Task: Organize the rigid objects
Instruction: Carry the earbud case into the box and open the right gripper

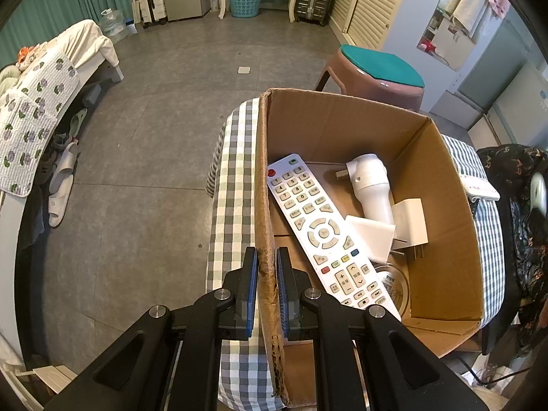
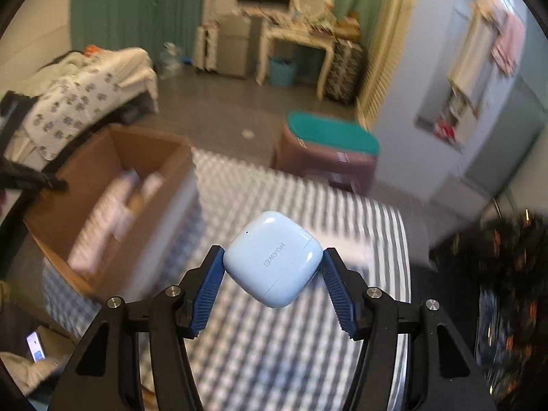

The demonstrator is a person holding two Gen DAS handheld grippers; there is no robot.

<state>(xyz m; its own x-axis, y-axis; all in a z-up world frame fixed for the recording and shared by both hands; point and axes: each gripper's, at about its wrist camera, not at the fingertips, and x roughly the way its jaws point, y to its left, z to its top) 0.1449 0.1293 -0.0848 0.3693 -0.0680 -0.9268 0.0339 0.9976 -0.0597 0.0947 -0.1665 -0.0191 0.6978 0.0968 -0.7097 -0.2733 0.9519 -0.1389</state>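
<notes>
My right gripper (image 2: 273,267) holds a pale blue Huawei earbud case (image 2: 274,263) clamped between its two blue ribbed pads (image 2: 209,287), one pressing each side, the case tilted on a corner and lifted clear above the checked tablecloth (image 2: 274,349). The cardboard box (image 2: 102,171) stands off to the left of the case, well apart from it and blurred. My left gripper (image 1: 266,274) is closed narrow on the near left wall of that cardboard box (image 1: 342,120), one pad outside and one inside the torn edge. Inside the box lie a white remote control (image 1: 318,226) leaning along the left wall, a white plug adapter (image 1: 371,185) beside it, and a white charger block (image 1: 373,236) touching both.
</notes>
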